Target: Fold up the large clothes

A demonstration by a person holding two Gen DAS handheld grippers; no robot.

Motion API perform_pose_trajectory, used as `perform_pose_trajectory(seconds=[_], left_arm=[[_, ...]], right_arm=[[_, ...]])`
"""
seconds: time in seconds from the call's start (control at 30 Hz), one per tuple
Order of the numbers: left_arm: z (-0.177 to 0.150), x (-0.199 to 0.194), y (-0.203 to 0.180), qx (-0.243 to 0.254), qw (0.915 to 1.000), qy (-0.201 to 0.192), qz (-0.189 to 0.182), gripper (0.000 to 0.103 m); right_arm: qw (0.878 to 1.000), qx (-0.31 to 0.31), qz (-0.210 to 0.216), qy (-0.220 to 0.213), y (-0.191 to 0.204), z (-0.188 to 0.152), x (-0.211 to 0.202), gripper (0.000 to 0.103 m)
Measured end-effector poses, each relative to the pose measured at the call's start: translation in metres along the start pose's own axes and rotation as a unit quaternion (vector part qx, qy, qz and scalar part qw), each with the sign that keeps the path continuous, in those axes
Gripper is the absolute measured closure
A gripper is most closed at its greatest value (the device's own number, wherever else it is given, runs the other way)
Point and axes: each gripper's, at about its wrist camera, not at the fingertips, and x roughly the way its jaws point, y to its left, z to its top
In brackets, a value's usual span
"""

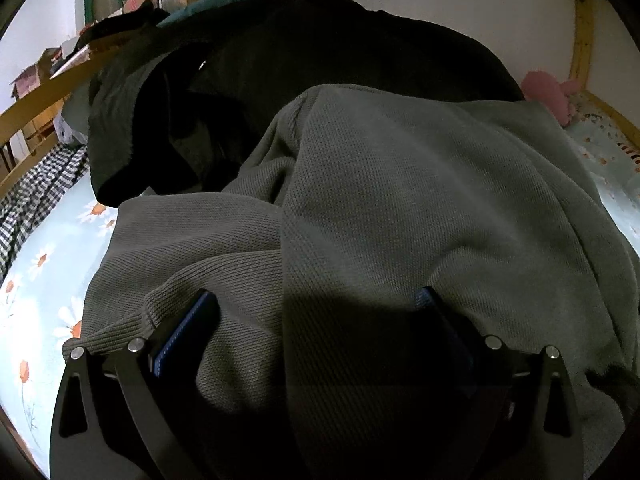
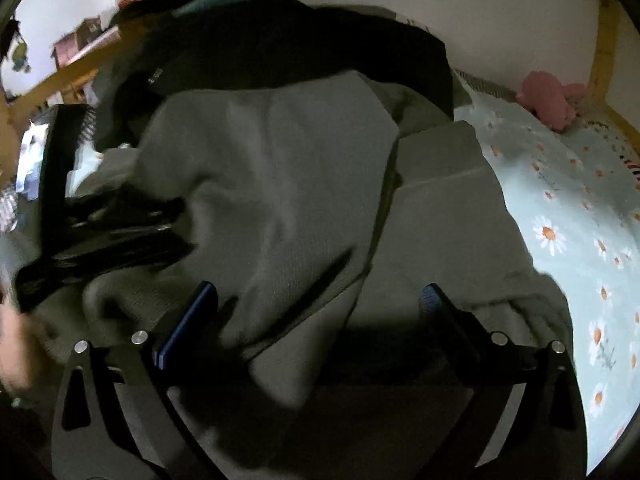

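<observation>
Folding under way — grey ribbed-knit sweater (image 1: 420,200) lies bunched on daisy-print light-blue bedsheet (image 1: 44,280), dark garment pile (image 1: 320,52) behind. Left gripper (image 1: 316,300) and right gripper (image 2: 316,296) both poised low over knit, jaws spread wide, gripping nothing. Next, likely — pinch hem or edge, spread flat before folding.

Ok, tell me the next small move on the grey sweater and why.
Probably close the left tool on the grey sweater: both tools hang open over it, the right tool too, gripping nothing, and the fabric lies bunched, not flat.
</observation>
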Motion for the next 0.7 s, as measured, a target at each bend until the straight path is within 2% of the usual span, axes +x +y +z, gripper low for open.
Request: perform_pose_trajectory(seconds=[0.07,0.1,0.13,0.2,0.4,0.57,0.63,0.7], left_arm=[[-0.002,-0.001,-0.001,0.001,1.0,-0.003,0.003,0.006],[-0.003,-0.002,-0.002,0.002,1.0,-0.004,0.005,0.006],[-0.004,-0.002,-0.003,0.003,1.0,-0.005,0.006,0.006],[-0.005,-0.002,-0.006,0.005,0.9999,-0.005,0.009,0.006],[-0.004,-0.004,-0.007,0.008,0.9998,-0.013,0.014,0.006],[0.005,-0.007,-0.005,0.015,0.9997,0.001,0.017,0.006],[0.005,-0.018,-0.002,0.014,0.9998,0.008,0.012,0.006],[-0.004,-0.049,0.006,0.005,0.9999,-0.007,-0.014,0.006]], right_arm=[[1.0,-0.008,-0.002,0.024,0.006,-0.018,0.011,0.003],[0.999,0.018,0.021,0.028,-0.001,-0.026,0.021,0.003],[0.998,0.04,0.04,0.024,-0.011,-0.029,0.028,0.003],[0.997,0.036,0.061,0.009,-0.019,-0.033,0.033,0.003],[0.998,0.037,0.053,-0.016,-0.015,-0.044,0.03,0.003],[0.998,0.045,0.054,0.005,-0.017,-0.031,0.03,0.003],[0.997,0.05,0.056,0.012,-0.018,-0.029,0.023,0.003],[0.997,0.055,0.052,0.01,-0.021,-0.028,0.01,0.003]])
